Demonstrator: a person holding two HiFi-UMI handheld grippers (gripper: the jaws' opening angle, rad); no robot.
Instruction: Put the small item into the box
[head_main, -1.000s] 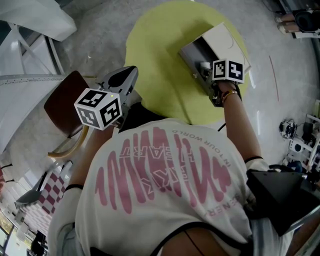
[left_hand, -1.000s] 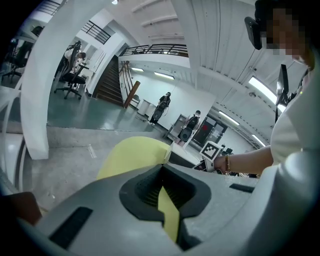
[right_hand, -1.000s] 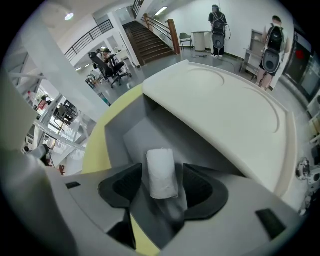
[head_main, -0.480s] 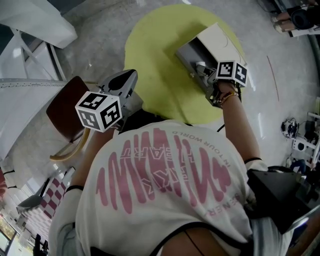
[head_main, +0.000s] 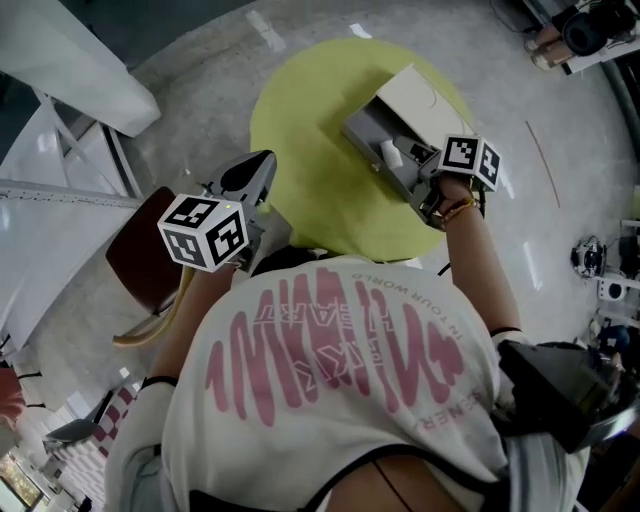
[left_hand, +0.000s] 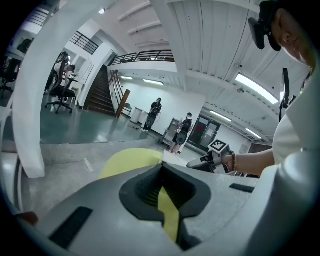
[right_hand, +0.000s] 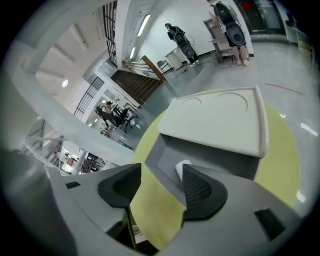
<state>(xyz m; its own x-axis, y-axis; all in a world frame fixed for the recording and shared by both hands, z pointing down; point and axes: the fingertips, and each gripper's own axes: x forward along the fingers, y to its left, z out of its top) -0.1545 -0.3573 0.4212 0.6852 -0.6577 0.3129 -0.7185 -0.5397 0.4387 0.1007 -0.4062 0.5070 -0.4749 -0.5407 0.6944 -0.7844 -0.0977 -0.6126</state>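
My right gripper (right_hand: 155, 182), jaws apart and empty, hovers just before the open box (right_hand: 220, 127). The small white item (right_hand: 181, 168) lies inside the box, so I judge the placing done and only withdrawal left. My left gripper (left_hand: 162, 190), jaws together on nothing, hangs well away from the box, past the edge of the yellow table (head_main: 310, 150) that bears it

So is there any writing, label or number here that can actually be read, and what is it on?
"IN YOUR WORLD": small pink print, upside down in the head view, on the person's white shirt.
Large pink letters on that shirt: too warped to read.
Left marker cube and right marker cube: black-and-white square patterns, no words.
Box: no print visible.
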